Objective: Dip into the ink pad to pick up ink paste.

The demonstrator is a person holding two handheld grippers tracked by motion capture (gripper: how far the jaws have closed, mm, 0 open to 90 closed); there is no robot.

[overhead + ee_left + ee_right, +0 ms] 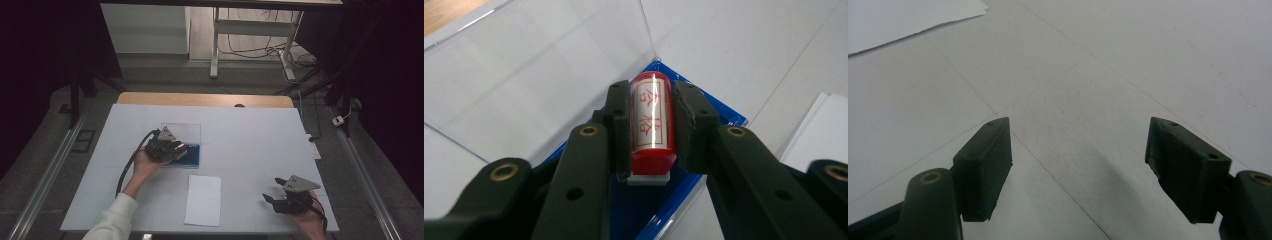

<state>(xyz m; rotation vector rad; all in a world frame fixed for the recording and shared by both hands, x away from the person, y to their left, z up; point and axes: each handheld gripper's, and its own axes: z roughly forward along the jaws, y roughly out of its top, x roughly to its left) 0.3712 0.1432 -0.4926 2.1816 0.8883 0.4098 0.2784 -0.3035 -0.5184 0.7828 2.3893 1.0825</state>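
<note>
A red cylindrical stamp with a white label of red characters (652, 127) lies clamped between the jaws of the left gripper (652, 131), over the blue base of an open clear-plastic case (659, 210) whose transparent lid (539, 75) stands raised behind it. Nearer the person, a white paper sheet (203, 199) lies flat on the white table (250, 135). The right gripper (1078, 165) hovers over bare tabletop at the near right, jaws spread wide.

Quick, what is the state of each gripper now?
Left gripper: closed on the red stamp, over the blue case.
Right gripper: open, holding nothing, above the table.
</note>
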